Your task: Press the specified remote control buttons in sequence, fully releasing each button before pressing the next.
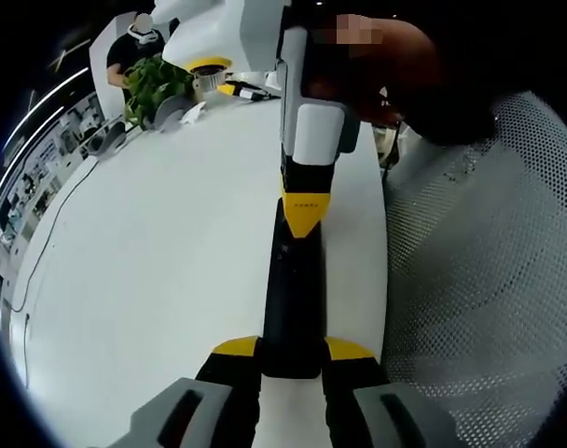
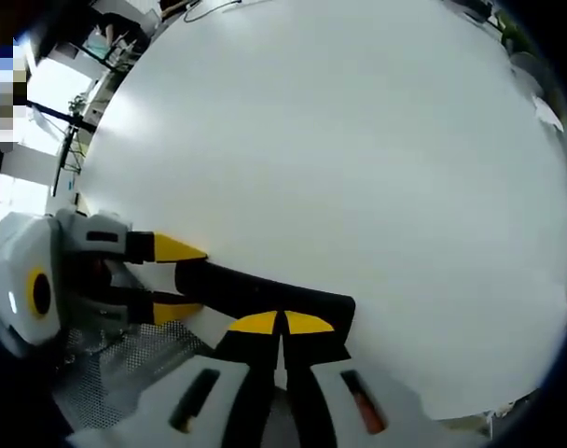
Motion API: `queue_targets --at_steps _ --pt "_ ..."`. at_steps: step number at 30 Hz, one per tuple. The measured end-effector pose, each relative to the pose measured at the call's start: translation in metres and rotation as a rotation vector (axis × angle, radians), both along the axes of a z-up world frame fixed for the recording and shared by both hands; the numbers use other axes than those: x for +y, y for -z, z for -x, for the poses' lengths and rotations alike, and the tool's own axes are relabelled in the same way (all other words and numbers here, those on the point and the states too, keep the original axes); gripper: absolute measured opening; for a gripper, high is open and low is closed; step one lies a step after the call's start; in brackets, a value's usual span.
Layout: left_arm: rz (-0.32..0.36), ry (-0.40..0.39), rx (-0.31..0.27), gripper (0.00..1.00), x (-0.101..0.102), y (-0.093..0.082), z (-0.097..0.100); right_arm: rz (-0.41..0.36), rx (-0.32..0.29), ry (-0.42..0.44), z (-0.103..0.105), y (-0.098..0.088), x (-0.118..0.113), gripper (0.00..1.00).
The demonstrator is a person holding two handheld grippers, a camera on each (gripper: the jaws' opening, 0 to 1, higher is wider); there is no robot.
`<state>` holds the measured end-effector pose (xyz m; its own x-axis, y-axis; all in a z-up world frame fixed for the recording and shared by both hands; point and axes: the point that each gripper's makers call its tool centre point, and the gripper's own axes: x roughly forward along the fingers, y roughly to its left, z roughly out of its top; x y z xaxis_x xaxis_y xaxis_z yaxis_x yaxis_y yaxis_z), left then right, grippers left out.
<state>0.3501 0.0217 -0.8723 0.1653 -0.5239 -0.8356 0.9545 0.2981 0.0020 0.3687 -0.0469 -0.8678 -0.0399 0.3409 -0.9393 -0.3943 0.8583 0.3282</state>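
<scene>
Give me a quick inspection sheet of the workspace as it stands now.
Surface: white table, mostly bare.
Job's things: long black remote control lying flat near the table's edge.
Clutter: green leafy plant and small items at the far end, too small to identify.
Grippers: left hand-held gripper has its yellow-tipped jaws on either side of the remote's near end; right hand-held gripper has jaws shut, tips together on the remote's other end.
Cables: thin dark cable running along the table's left side in the left gripper view.
Surroundings: grey perforated mesh panel beside the table; shelving and a person at the far end.
</scene>
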Motion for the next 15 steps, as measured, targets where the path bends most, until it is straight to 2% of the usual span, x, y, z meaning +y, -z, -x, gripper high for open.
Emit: queue_targets --at_steps 8,12,15 --pt "-0.002 -0.002 0.001 0.24 -0.0002 0.0002 0.0001 0.021 -0.006 -0.024 0.0005 -0.0001 -0.0003 0.00" --pt "0.001 -0.004 0.002 0.24 -0.0009 0.0002 0.0000 0.011 0.005 0.000 -0.0012 -0.0007 -0.0025 0.00" --pt "0.004 -0.005 0.003 0.24 -0.0011 0.0000 -0.0001 -0.017 -0.018 0.030 -0.0065 -0.0060 -0.0020 0.00"
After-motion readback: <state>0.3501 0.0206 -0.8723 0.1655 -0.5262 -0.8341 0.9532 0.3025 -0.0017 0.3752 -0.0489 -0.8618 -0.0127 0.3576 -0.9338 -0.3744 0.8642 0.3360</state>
